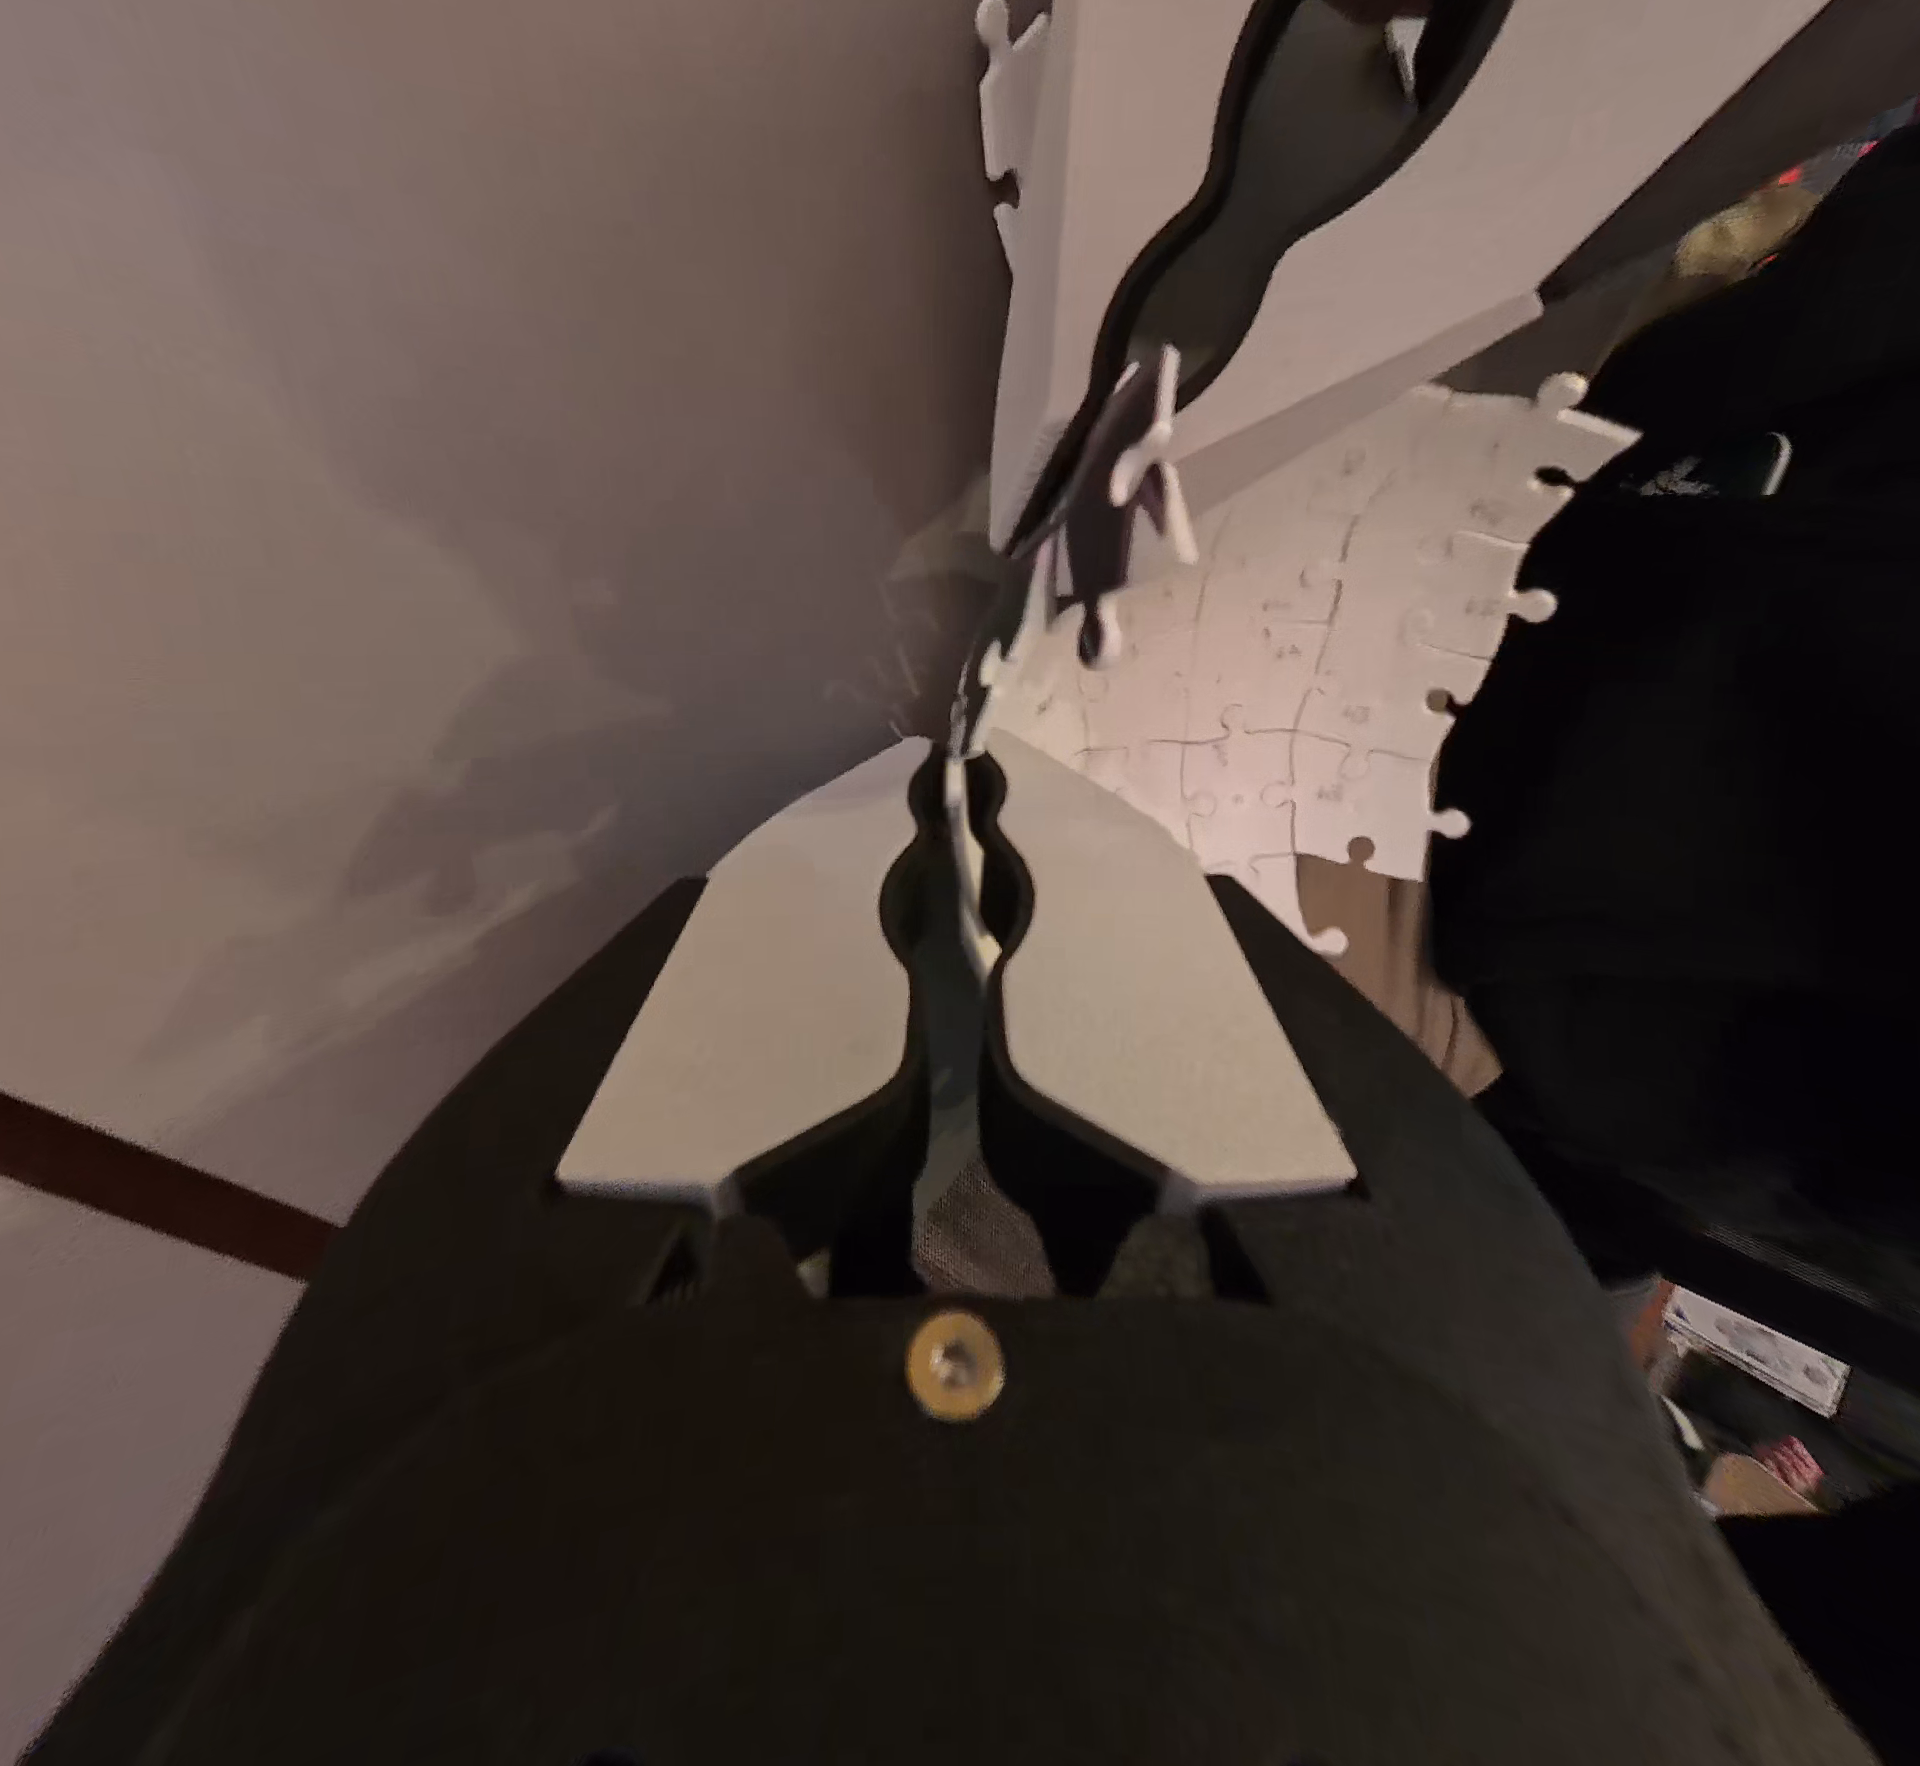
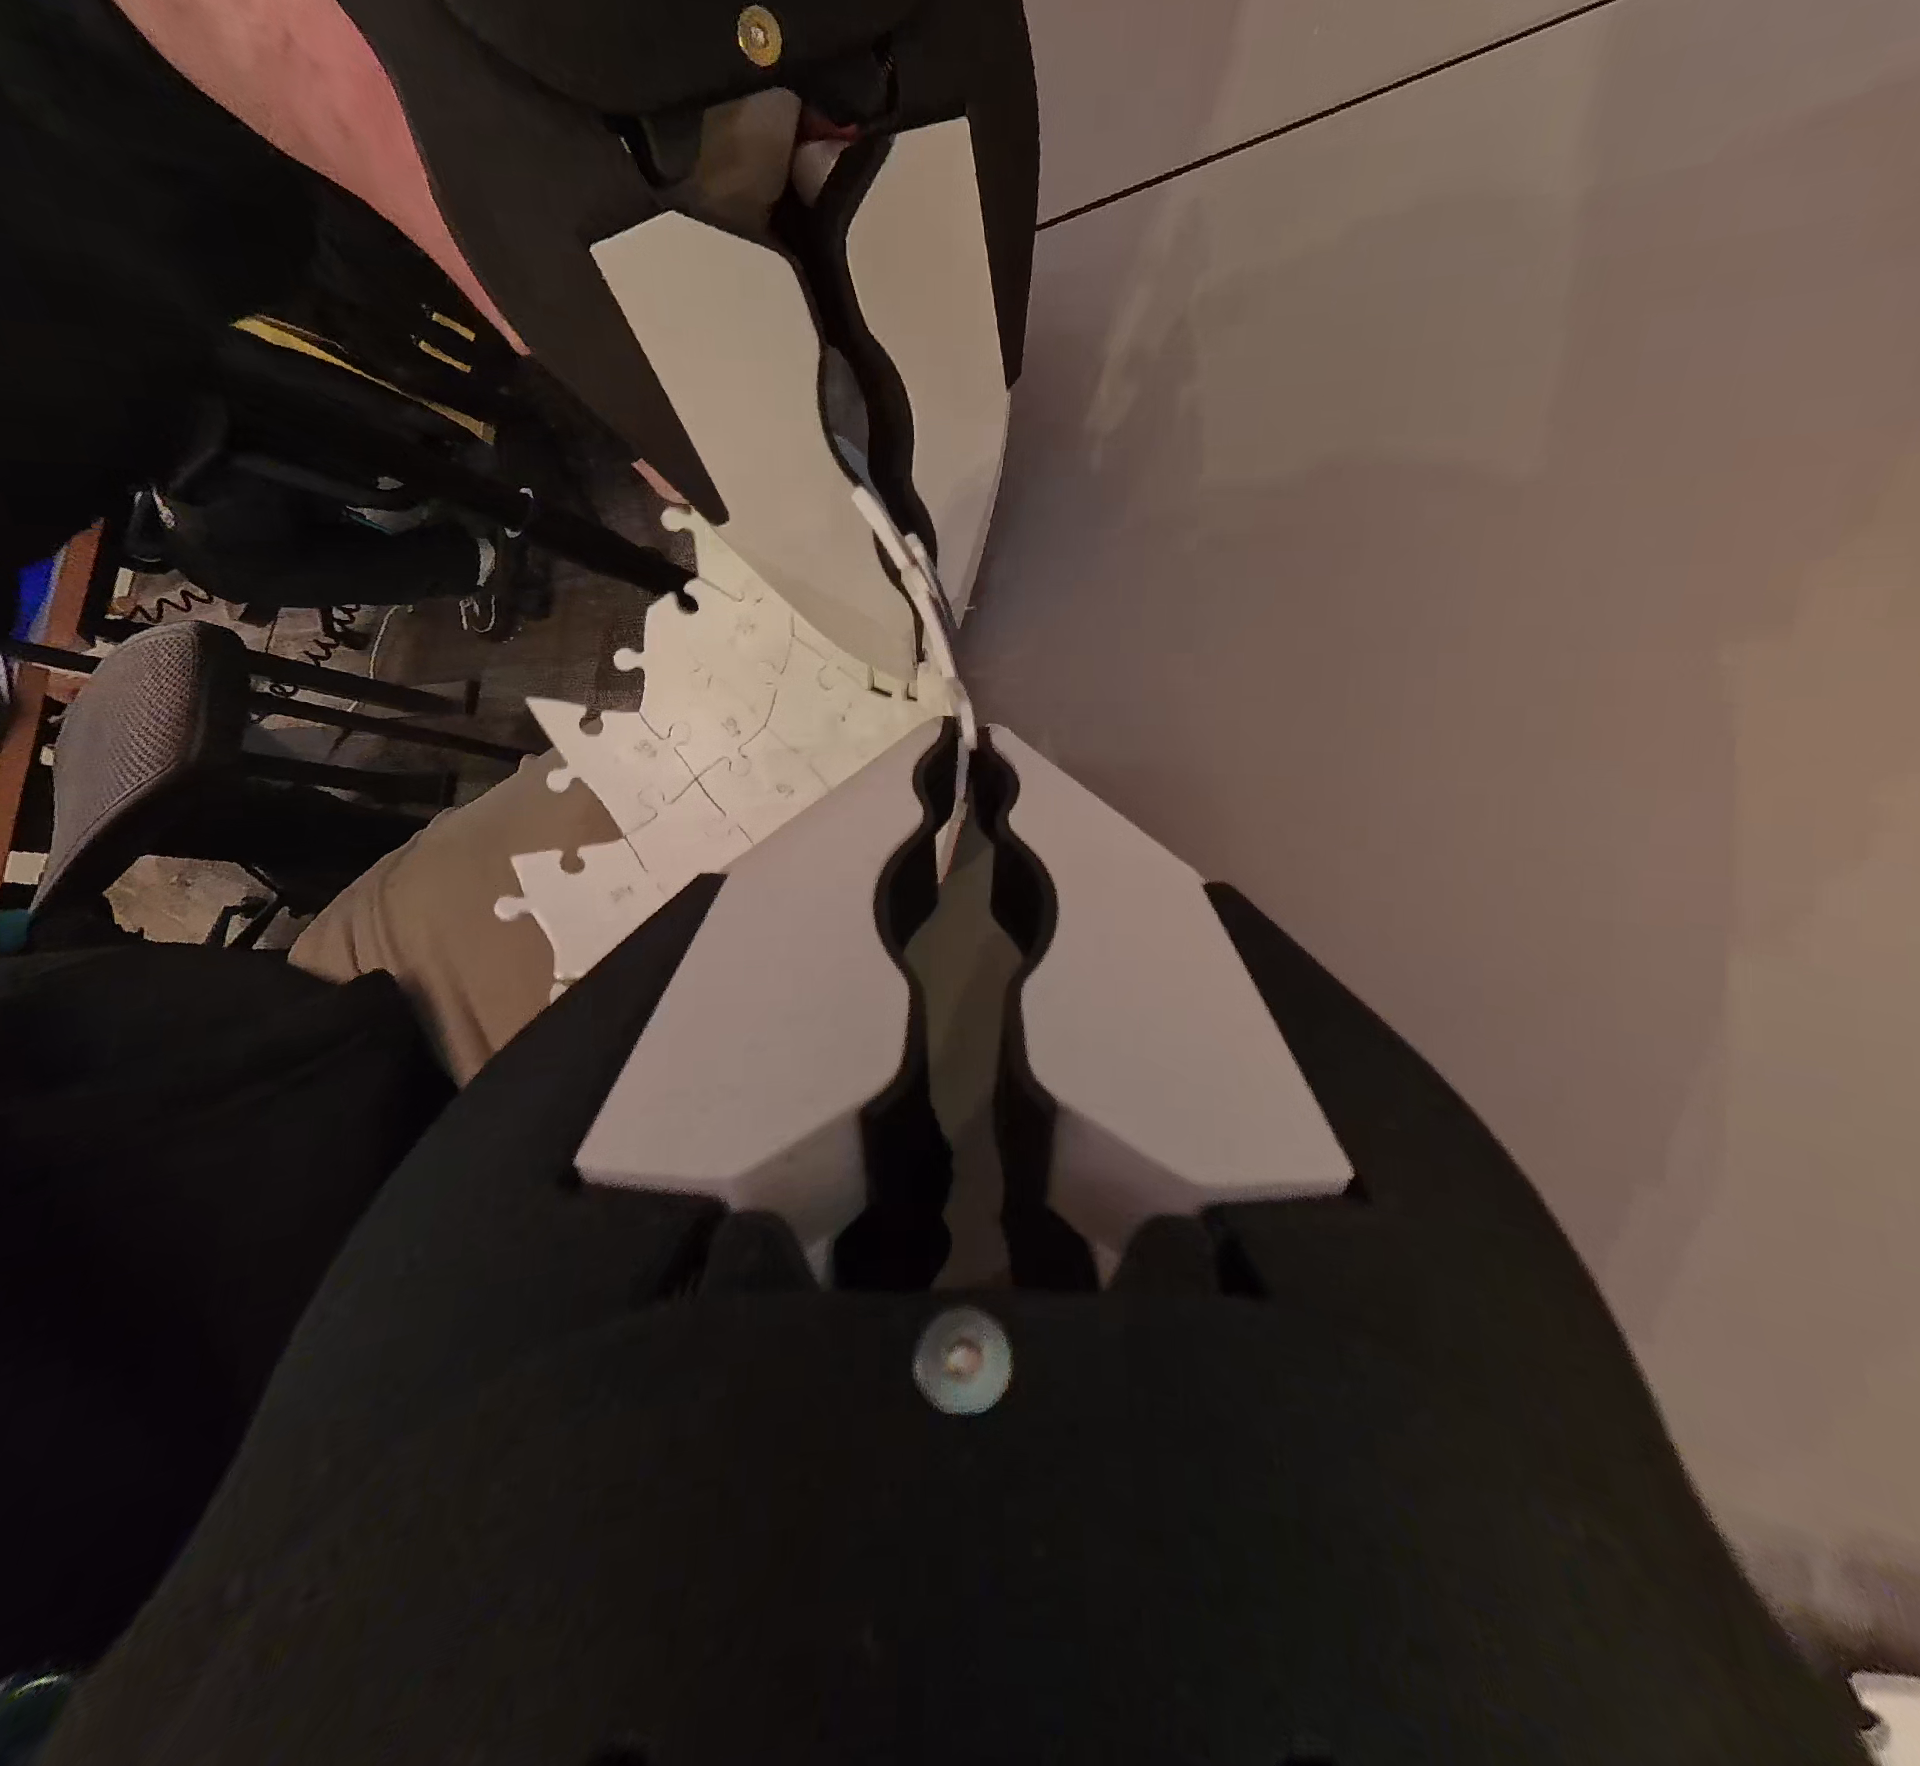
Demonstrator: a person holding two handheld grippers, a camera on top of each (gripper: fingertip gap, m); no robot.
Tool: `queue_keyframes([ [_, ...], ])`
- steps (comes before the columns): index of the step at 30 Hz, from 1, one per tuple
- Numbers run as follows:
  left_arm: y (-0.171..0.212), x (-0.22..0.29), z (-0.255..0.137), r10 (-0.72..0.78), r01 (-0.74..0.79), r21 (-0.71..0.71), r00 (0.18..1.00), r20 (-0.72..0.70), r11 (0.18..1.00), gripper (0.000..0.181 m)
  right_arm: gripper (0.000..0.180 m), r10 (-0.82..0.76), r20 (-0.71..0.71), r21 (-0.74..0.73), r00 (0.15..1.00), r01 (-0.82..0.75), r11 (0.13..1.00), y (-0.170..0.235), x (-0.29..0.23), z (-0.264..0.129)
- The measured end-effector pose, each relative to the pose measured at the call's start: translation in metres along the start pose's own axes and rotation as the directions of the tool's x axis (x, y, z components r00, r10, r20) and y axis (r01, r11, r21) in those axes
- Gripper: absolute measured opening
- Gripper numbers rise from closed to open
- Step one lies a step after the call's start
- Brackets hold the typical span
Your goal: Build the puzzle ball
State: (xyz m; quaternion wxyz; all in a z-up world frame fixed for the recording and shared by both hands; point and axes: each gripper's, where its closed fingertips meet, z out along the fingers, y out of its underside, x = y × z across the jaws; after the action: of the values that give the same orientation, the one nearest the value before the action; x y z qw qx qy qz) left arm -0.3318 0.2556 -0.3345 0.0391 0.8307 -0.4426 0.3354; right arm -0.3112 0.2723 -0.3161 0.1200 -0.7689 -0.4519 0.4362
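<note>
You've got a curved white sheet of joined puzzle pieces (image 1: pixel 1340 677) up in the air (plain backs showing, faint marks on them), knobbed edges free, with one loose dark-printed piece (image 1: pixel 1101 511) touching its edge.

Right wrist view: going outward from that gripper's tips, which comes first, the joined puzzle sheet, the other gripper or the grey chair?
1. Joined puzzle sheet: at the right gripper tips, spreading left.
2. Left gripper: just above, pointing down at the same edge.
3. Grey chair: far left, in the background.
</note>
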Motion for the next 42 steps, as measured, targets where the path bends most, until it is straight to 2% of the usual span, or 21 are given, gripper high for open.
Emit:
queue_keyframes([
  [6,0.002,0.001,0.002,0.011,-0.012,-0.046,1.0,-0.005,0.999,0.003,0.0,0.0,-0.005,-0.001,1.0,0.0,1.0,0.001,0.0,0.0],
  [8,0.005,0.0,0.002,0.005,-0.005,-0.076,1.0,0.004,0.997,0.012,0.0,0.001,-0.003,0.002,1.0,-0.001,1.0,0.001,0.0,0.0],
  [12,0.008,0.006,-0.001,0.009,-0.012,-0.079,0.999,-0.04,0.997,0.017,0.0,-0.003,0.001,0.002,1.0,0.003,1.0,0.001,0.001,-0.001],
  [20,0.009,0.008,0.002,0.0,-0.009,-0.091,0.995,-0.096,0.996,0.005,0.0,-0.022,0.008,0.004,1.0,0.022,1.0,0.002,0.0,-0.002],
  [28,0.008,0.01,0.002,-0.003,-0.005,-0.056,0.99,-0.144,0.998,0.004,0.0,-0.048,0.02,-0.003,0.999,0.048,0.999,0.003,-0.001,-0.004],
  [33,0.006,0.01,0.0,0.009,-0.015,-0.043,0.989,-0.148,0.999,0.003,0.008,-0.069,0.039,-0.022,0.997,0.07,0.997,0.002,-0.004,-0.002],
  [42,0.007,0.011,0.001,0.032,-0.043,-0.084,0.991,-0.128,0.996,0.003,0.001,-0.107,0.046,-0.073,0.993,0.11,0.991,0.004,-0.009,0.007],
])
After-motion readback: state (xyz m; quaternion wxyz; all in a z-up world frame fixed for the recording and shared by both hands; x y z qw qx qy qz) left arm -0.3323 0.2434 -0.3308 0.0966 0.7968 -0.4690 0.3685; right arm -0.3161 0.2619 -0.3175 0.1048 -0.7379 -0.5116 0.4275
